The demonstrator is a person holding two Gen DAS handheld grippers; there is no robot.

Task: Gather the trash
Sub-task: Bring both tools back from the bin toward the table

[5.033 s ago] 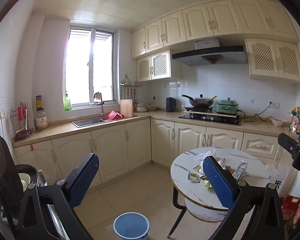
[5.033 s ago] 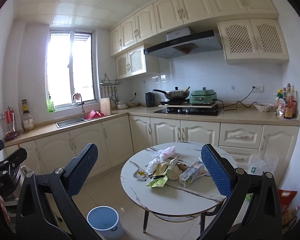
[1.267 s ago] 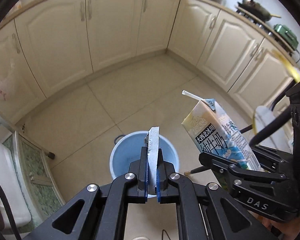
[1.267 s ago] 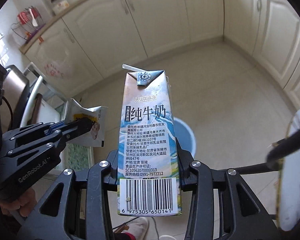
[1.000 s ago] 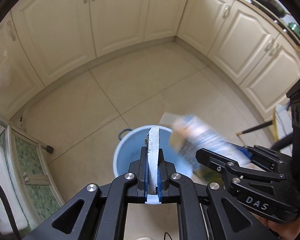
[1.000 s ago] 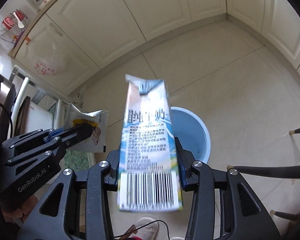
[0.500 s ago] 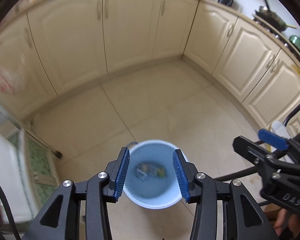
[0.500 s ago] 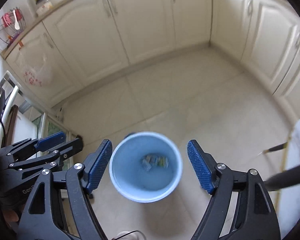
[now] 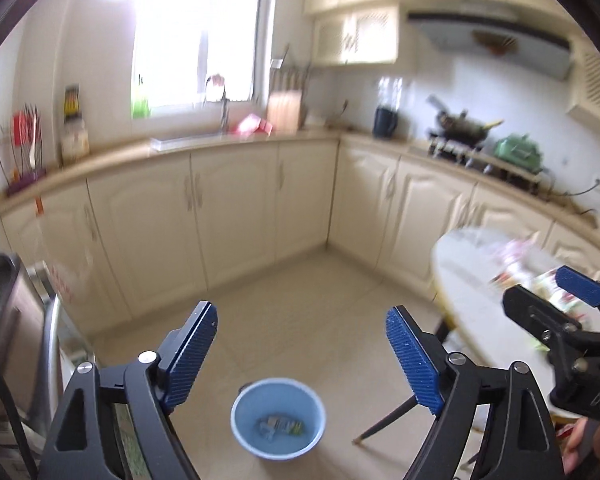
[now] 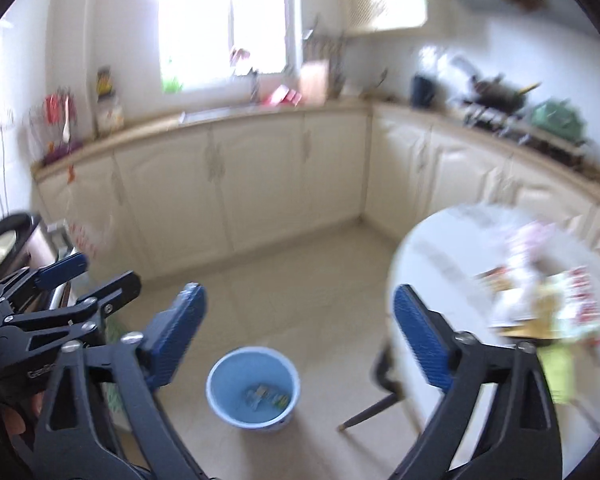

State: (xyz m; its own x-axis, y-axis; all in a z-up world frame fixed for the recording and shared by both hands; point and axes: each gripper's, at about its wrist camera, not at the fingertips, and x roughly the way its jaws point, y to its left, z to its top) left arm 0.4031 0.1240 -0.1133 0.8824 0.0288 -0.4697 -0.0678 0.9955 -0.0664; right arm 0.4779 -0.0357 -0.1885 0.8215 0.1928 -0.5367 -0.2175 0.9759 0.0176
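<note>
left tool [image 9: 302, 354]: jaws opening, nothing between them
bin [image 9: 278, 424]: blue, on the floor, near centre, trash [image 9: 280, 427] lying inside
right tool [image 10: 300, 344]: jaws opening wide, empty
worktop [image 10: 432, 256]: round, right, blurred wrappers [image 10: 540, 300] on it

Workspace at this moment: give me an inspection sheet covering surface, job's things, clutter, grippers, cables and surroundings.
Surface: round white table at the right, bare near its left edge.
Job's things: blue bin on the floor tiles, a few pieces of trash in its bottom; more wrappers lie piled on the table, blurred.
Clutter: kettle, wok and green pot on the counter.
Grippers: left gripper and right gripper both opening, nothing between the fingers.
Cables: a cord trails along the counter at far right.
Surroundings: cream cabinets, sink under a bright window.
</note>
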